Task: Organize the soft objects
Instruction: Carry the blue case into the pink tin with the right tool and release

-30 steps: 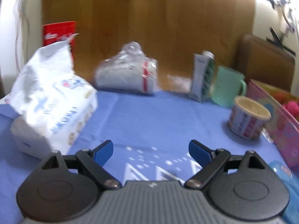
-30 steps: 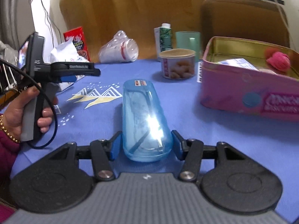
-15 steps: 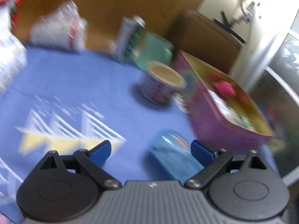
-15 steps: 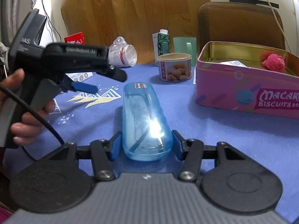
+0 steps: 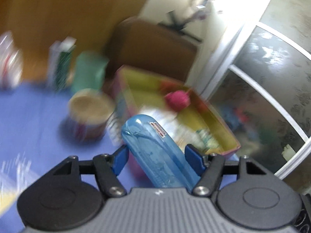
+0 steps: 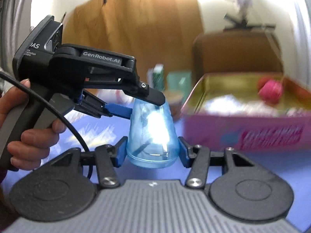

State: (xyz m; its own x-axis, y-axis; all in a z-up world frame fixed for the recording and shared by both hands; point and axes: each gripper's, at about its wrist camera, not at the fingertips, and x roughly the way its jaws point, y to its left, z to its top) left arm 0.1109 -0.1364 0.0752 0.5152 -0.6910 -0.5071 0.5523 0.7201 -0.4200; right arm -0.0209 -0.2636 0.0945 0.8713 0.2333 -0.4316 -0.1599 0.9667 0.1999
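Note:
A translucent blue case (image 5: 155, 151) (image 6: 153, 132) hangs above the blue tablecloth, held at both ends. My right gripper (image 6: 152, 153) is shut on its wide near end. My left gripper (image 5: 156, 157) (image 6: 143, 106) is closing on the far end, where the case lies slantwise between the jaws and the blue pads touch its sides. Just beyond stands an open pink biscuit tin (image 5: 219, 120) (image 6: 243, 134) with a pink soft ball (image 5: 177, 100) (image 6: 271, 91) and white packets inside.
A round snack can (image 5: 90, 114), a green mug (image 5: 89, 71) and a small carton (image 5: 61, 64) stand left of the tin. A brown chair back (image 5: 151, 46) rises behind it. A person's hand (image 6: 29, 136) grips the left tool's handle.
The left gripper swung right from the tissue pack, rose, and closed its jaws around the case's far end. The right gripper lifted the case off the cloth.

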